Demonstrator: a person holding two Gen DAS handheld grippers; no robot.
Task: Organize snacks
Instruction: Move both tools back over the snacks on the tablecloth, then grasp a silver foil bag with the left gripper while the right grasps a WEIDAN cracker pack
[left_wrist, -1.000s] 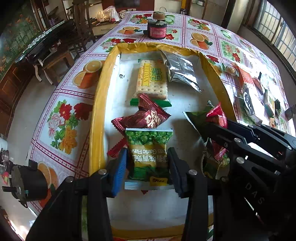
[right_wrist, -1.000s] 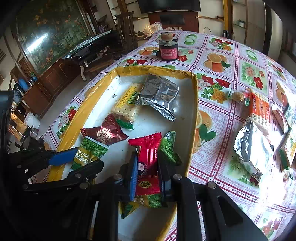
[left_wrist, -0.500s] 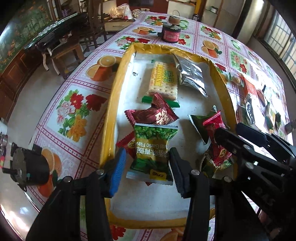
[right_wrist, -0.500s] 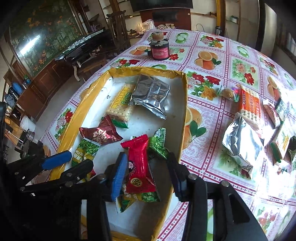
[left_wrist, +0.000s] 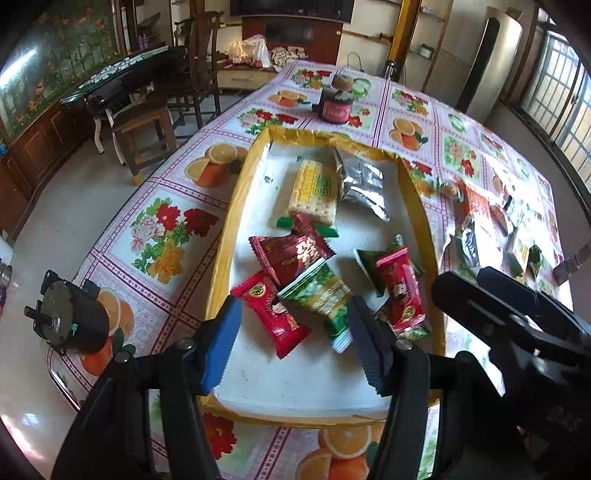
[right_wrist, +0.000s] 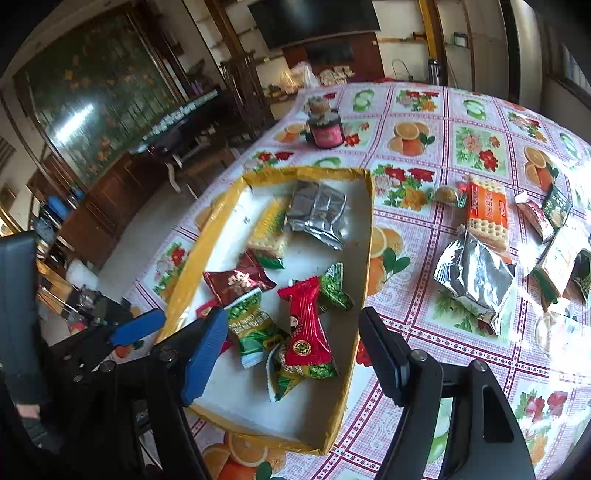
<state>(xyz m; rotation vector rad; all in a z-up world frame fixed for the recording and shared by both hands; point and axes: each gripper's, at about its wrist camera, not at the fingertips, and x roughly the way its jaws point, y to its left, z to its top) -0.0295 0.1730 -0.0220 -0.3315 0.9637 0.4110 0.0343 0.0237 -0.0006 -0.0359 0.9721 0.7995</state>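
Observation:
A yellow-rimmed white tray (left_wrist: 236, 206) holds a cracker pack (left_wrist: 314, 192), a silver pouch (left_wrist: 360, 184) and several small packets. My left gripper (left_wrist: 291, 347) hovers over the tray's near end, its jaws opening. A green pea packet (left_wrist: 319, 295) lies slanted and free between its fingers, beside a red packet (left_wrist: 273, 317). Above the tray's right side (right_wrist: 364, 258), my right gripper (right_wrist: 291, 354) also has its jaws opening. The red packet (right_wrist: 306, 328) below it rests loose on green packets, touched by neither pad.
Loose snacks lie on the floral tablecloth right of the tray: a silver pouch (right_wrist: 476, 277), an orange cracker pack (right_wrist: 485, 210) and several small packs. A dark jar (left_wrist: 334, 109) stands beyond the tray. A black motor (left_wrist: 70, 321) sits at the table's left edge.
Both grippers opened and let go: the left dropped the green pea packet, the right the red packet. Both pulled up and back from the tray; the green packet now lies slanted.

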